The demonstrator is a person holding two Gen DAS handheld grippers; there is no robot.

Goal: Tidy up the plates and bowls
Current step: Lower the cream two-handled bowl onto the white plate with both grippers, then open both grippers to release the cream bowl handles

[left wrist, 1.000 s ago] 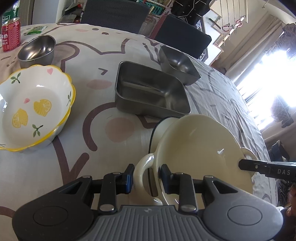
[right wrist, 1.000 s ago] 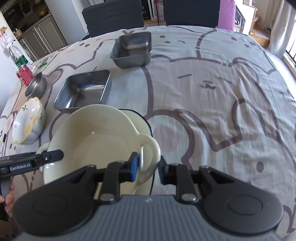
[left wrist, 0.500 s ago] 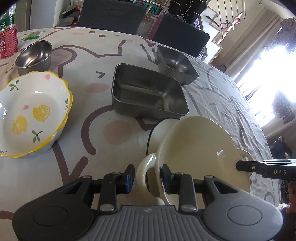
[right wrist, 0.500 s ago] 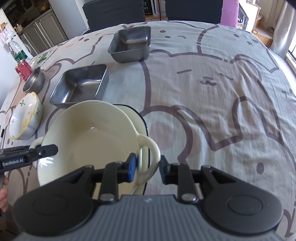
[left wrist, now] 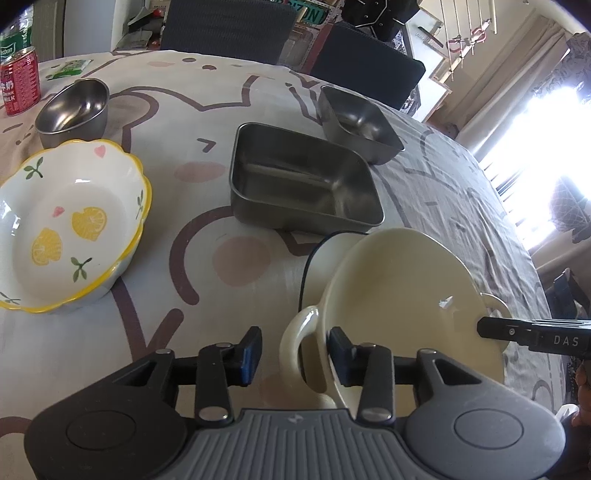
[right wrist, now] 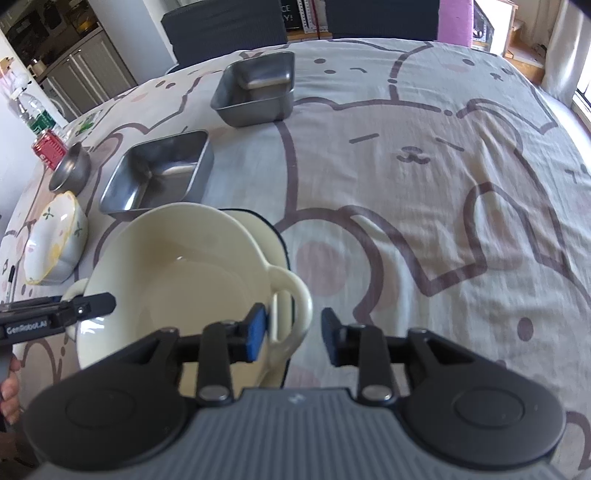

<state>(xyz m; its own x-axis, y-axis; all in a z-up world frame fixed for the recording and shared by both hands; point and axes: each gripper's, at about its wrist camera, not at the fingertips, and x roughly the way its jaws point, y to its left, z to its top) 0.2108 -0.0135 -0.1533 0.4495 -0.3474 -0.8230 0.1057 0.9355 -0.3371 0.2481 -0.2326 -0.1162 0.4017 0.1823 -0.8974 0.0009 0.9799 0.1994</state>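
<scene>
Where the left view hides it, cream bowl (right wrist: 177, 280) handle – right hand-held gripper (right wrist: 291, 336) parted.

A tablecloth (right wrist: 424, 177) printed with cartoon bears is spread over the table. A red can (left wrist: 19, 85) is seen at the far left edge, with a green-labelled bottle (right wrist: 32, 115) just behind it and a small green packet (left wrist: 69, 68) lying near it. A black pen (right wrist: 10, 282) is laid near the left edge. Two dark chairs (left wrist: 229, 23) are set beyond the table. Curtains (left wrist: 524, 62) are hung by the bright window.
</scene>
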